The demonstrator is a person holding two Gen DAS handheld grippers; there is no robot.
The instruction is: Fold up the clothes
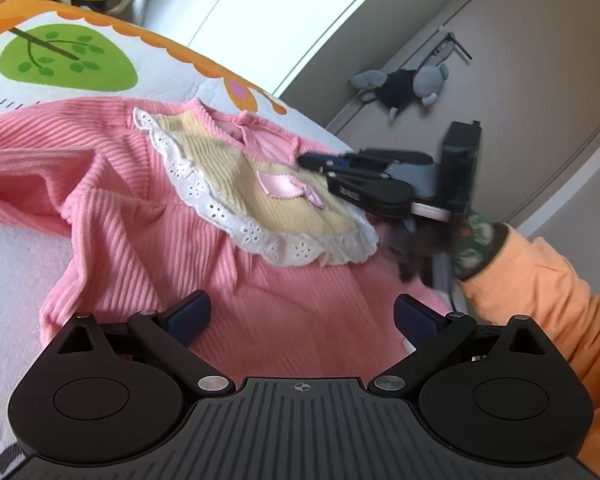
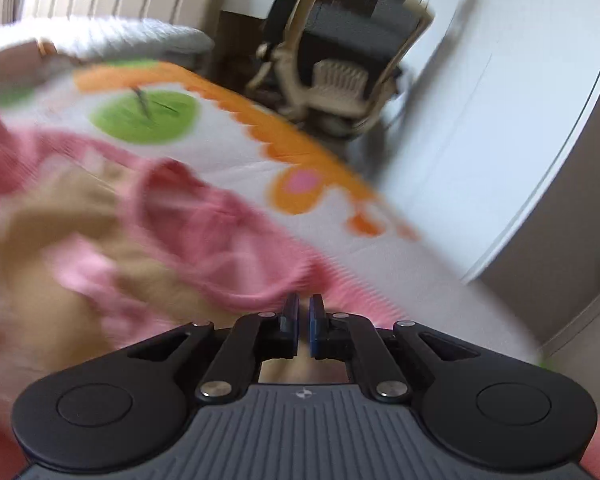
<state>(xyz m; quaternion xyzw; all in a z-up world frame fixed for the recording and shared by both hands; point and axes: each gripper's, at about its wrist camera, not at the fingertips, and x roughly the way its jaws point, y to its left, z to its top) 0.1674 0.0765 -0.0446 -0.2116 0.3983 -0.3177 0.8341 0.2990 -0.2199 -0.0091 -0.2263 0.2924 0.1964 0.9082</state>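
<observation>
Pink garment [image 1: 204, 216] under open left tool [image 1: 302, 318].

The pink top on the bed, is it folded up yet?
Not yet. The pink top lies spread open, its yellow bib facing up and a sleeve stretched sideways.

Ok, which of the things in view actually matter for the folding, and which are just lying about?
For the job:
- pink ribbed top with its yellow lace-trimmed bib
- left claw, open above the top
- right claw, nearly shut at the top's edge
- quilted bedspread, the folding surface

Lying about:
- grey stuffed toy on the floor
- office chair
</observation>
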